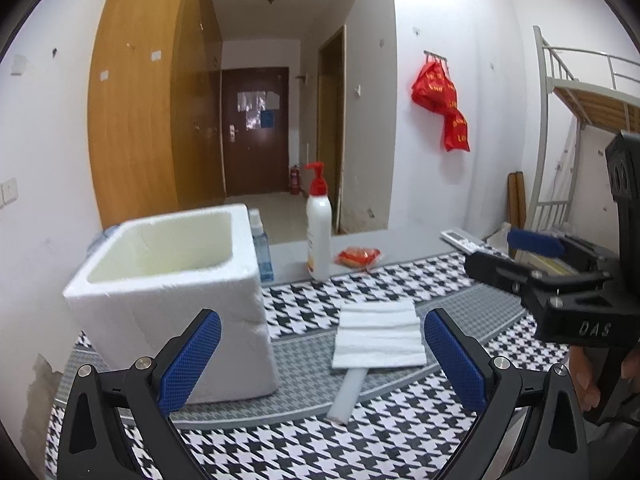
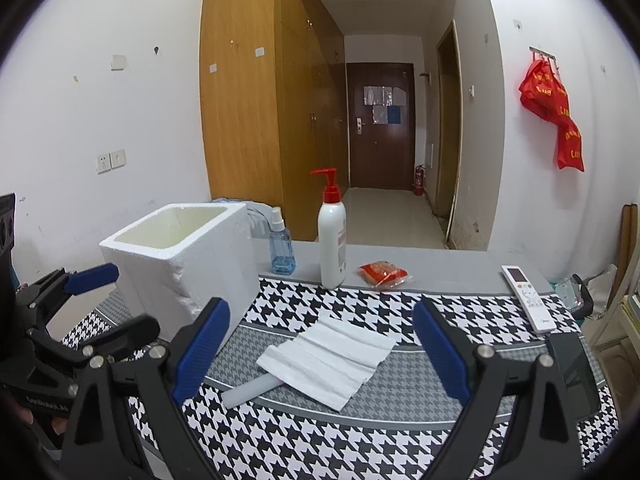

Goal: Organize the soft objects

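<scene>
Foam box [image 1: 172, 304] at far left of the worktop [image 1: 400, 432], open top up, nothing visible inside from either wrist view. Just right of it, behind: blue spray bottle [image 2: 282, 250], then white pump bottle [image 2: 332, 236], red packet [image 2: 383, 274], and a remote [image 2: 528, 298] at far right.

Task items sit mid-worktop on the houndstooth cloth: folded white cloth [image 1: 378, 340] lying flat, with a white foam rod [image 1: 348, 394] poking out from under its near edge toward the camera. They are touching, cloth on top of the rod's far end.

Key relation: in the left wrist view the cloth lies straight ahead between the jaws and slightly right of centre, its long axis running left-right, the rod's axis running near-far. In the right wrist view the same pair lies ahead, angled, rod end pointing near-left.

Left gripper [image 1: 322, 360]: jaws wide apart, empty, level, hovering above the worktop. Right gripper [image 2: 322, 354]: jaws also wide apart, empty. Judgement: both are about equally placed; the left is closer to the box.
</scene>
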### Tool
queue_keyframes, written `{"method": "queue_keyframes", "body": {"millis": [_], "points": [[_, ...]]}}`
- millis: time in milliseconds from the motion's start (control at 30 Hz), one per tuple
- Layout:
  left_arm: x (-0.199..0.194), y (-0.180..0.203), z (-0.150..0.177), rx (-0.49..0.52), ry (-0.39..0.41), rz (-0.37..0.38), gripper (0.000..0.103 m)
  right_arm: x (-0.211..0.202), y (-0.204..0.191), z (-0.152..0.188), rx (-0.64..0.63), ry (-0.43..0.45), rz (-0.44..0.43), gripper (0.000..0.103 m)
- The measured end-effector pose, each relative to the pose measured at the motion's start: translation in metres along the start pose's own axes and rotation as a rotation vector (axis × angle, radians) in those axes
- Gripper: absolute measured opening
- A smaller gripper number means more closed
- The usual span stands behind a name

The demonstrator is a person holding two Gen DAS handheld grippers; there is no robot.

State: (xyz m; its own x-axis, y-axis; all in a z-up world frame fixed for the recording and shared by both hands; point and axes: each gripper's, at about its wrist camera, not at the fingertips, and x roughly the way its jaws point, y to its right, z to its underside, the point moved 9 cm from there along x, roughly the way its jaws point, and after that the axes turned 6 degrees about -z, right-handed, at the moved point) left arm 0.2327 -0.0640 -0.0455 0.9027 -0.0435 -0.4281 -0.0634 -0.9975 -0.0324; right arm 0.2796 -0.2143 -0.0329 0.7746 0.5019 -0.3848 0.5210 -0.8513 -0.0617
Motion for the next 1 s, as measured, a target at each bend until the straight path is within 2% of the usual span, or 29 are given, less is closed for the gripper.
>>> {"method": "queue_keyframes", "body": {"millis": [400,1000], "points": [[0.016,0.000,0.019,-0.024,-0.073,0.010,0.102,0.004,0.005,0.010,-0.006,-0.035,0.021,0.095],[0.036,0.012,0.042,0.006,-0.157,0.012,0.102,0.020,0.019,0.032,0.003,-0.104,0.043,0.095]]}}
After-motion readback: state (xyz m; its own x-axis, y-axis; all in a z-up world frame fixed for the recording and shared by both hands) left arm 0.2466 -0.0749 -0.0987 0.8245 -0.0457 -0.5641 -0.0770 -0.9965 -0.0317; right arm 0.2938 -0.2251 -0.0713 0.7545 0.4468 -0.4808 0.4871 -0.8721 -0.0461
